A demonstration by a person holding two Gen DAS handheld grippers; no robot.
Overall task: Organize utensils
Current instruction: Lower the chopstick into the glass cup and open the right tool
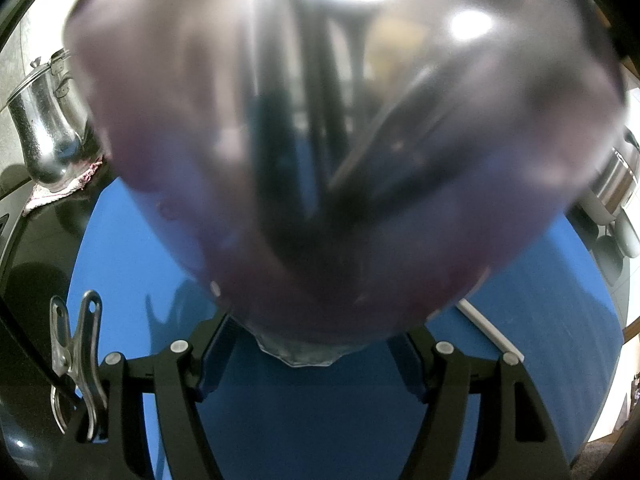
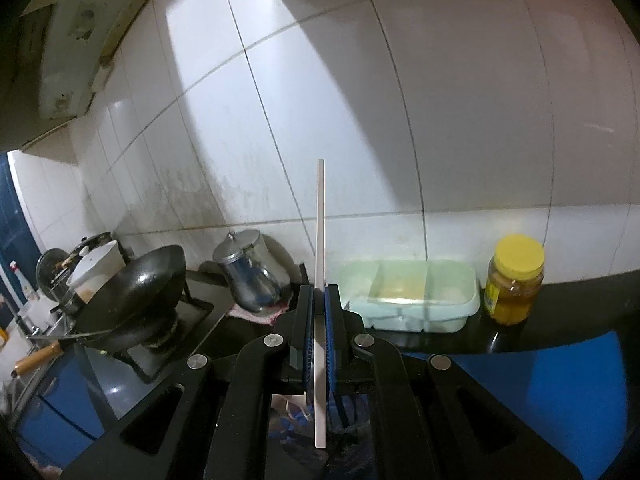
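Gripping a white chopstick [image 2: 320, 240] upright, right gripper [image 2: 319, 320] angled downward

We are seeing a black wok [image 2: 136, 292] sitting on a gas stove [image 2: 168, 344] at left, with a white bowl [image 2: 98, 266] lying behind it. A steel kettle [image 2: 250, 276] is standing on a cloth [image 2: 256, 314] by the tiled wall [image 2: 400, 120]. A pale green divided box [image 2: 412, 300] and a yellow-lidded jar [image 2: 514, 280] are resting on the dark counter [image 2: 580, 304]. A blue mat [image 1: 132, 248] is covering the worktop, a metal clip [image 1: 76, 360] showing at its edge.
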